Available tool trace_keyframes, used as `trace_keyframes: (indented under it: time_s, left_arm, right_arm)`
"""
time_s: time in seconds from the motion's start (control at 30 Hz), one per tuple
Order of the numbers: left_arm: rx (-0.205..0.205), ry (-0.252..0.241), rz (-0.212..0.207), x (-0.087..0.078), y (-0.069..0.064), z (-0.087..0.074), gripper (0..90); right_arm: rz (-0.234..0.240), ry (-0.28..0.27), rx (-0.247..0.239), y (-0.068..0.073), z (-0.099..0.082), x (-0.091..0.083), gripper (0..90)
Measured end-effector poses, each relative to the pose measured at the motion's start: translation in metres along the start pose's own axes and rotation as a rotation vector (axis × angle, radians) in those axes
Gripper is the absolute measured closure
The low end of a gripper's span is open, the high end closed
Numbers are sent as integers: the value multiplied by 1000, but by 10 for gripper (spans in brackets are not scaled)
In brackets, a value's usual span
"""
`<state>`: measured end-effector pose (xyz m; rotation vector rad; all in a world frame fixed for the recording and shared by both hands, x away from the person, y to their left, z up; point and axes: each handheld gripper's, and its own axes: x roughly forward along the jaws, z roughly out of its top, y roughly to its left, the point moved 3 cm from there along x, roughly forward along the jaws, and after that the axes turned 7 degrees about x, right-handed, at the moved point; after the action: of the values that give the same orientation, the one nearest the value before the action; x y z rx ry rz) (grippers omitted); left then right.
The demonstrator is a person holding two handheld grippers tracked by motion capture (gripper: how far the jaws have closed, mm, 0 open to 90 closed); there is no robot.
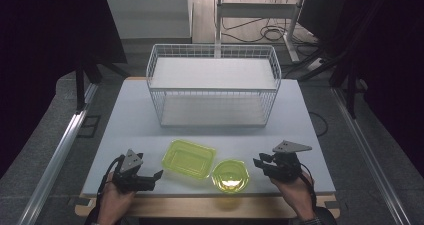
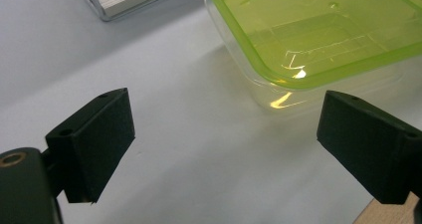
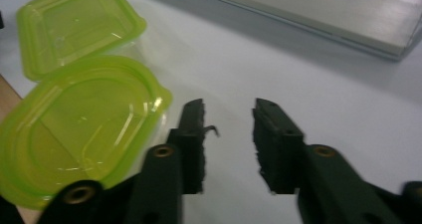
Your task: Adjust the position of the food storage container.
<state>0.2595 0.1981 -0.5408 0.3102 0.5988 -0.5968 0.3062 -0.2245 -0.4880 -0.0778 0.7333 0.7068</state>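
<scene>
Kept the left gripper (image 2: 224,129) wide open, nothing between the fingers. Kept the right gripper (image 3: 229,119) narrow, nothing inside either.

Sat just past the left fingers, a bit to their right: the rectangular green-lidded box (image 2: 318,35). Sat just left of the right fingers: the round green-lidded tub (image 3: 79,129), right beside the box, maybe touching.

Looked light, thin, bendy and slippery. Best pinched gently at the lid rim, since a hard squeeze could crack or pop them.

Lay close to the near table edge (image 1: 165,189), so little room there.

Stood well past all the fingers: the white wire basket (image 1: 212,90), with plenty of bare table in between.
</scene>
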Motion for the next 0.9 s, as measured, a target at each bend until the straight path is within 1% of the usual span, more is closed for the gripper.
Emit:
trace_keyframes:
  time_s: [0.1,0.2,0.27,0.3,0.33,0.4,0.47,0.5,0.53,0.6,0.63,0.67,0.7,0.73,0.9]
  left_arm:
    - [-5,0,-1,0,1,0,84]
    - [3,5,-2,0,0,0,84]
    - [12,11,2,1,0,0,84]
    - [12,11,2,1,0,0,84]
    - [16,15,3,1,-1,-1,84]
    - [19,15,1,1,-1,-1,84]
    - [20,15,2,1,-1,0,84]
    - [20,15,2,1,-1,0,84]
    - [20,16,3,1,-1,0,84]
    - [21,18,4,1,-1,-1,84]
    - [22,20,5,1,-1,-1,84]
    - [22,21,5,2,-1,-1,84]
    - [22,21,5,2,-1,-1,84]
    - [22,23,7,2,-1,-1,83]
    - [25,29,8,2,-1,-1,82]
  right_arm:
    - [21,3,-20,9,3,-2,824]
    - [46,9,-45,20,5,-1,885]
    - [74,9,-61,29,6,0,889]
    - [74,9,-61,29,6,0,889]
    - [87,10,-64,33,7,1,890]
    - [122,25,-75,45,7,4,890]
    - [142,36,-82,51,6,7,891]
    - [142,36,-82,51,6,7,891]
    - [159,45,-88,58,5,10,890]
    - [167,49,-92,61,5,11,890]
    - [181,52,-96,67,5,13,891]
    - [188,55,-99,71,5,14,891]
    - [188,55,-99,71,5,14,891]
    - [202,61,-106,78,6,17,891]
    - [238,86,-126,95,5,27,891]
